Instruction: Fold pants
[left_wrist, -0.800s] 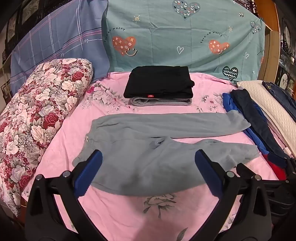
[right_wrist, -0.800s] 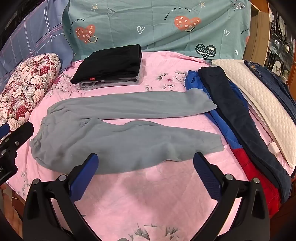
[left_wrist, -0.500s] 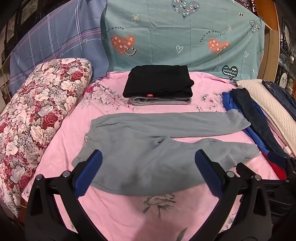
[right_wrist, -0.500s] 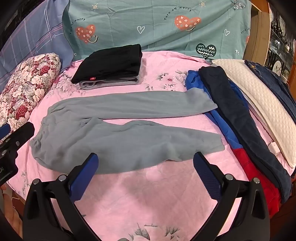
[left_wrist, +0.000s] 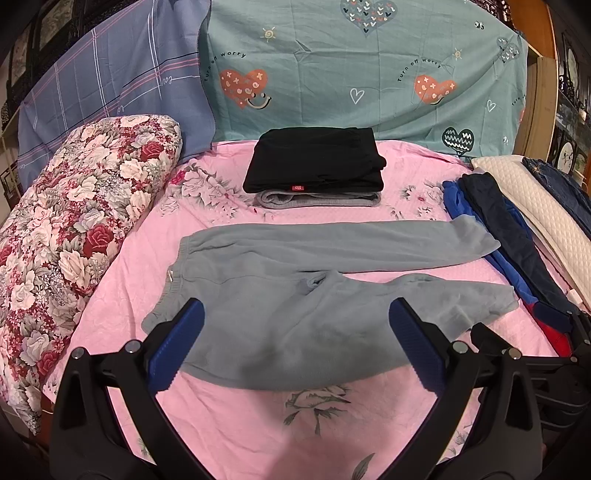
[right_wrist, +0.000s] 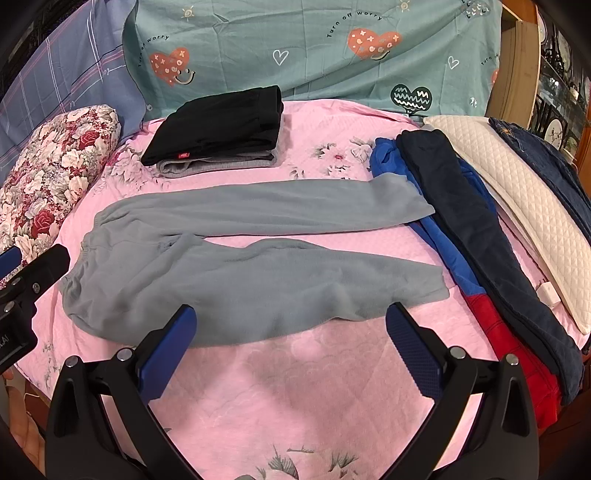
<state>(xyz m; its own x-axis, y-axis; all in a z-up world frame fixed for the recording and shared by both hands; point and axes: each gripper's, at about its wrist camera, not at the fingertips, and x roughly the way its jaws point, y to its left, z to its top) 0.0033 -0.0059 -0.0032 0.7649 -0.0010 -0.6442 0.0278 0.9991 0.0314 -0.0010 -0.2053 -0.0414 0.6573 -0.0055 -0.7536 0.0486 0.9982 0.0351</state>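
**Ana:** Left wrist view first: any writing you can read?

**Ben:** On the teal heart-print sheet (left_wrist: 362, 74) at the back, "Turn off worry" curves over the orange smiley hearts. Left of it, the purple plaid sheet (left_wrist: 110, 81) carries small script, too blurred to read. The black folded garment (left_wrist: 314, 162) has a small red tag on its front edge, lettering too small to make out.

**Ana:** Going left to right across the bed?

**Ben:** Floral bolster (left_wrist: 66, 221) along the left edge, then the grey pants (left_wrist: 295, 288) spread flat on the pink bedspread (left_wrist: 295, 424), waistband to the left, legs running right and split apart. The far leg's cuff lies on the blue garment (left_wrist: 458, 203), which sits beside a dark navy garment (left_wrist: 506, 229) and a cream quilted pad (left_wrist: 543, 206).

**Ana:** And the claws?

**Ben:** The left gripper (left_wrist: 295, 321) hangs above the near edge of the pants, spread wide, nothing between its blue pads. In the right wrist view, the right gripper (right_wrist: 290, 325) is just as wide and empty, poised over the near leg's lower edge, not touching the cloth.

**Ana:** Anything under the black garment?

**Ben:** A grey folded garment (right_wrist: 218, 164), stacked beneath it.
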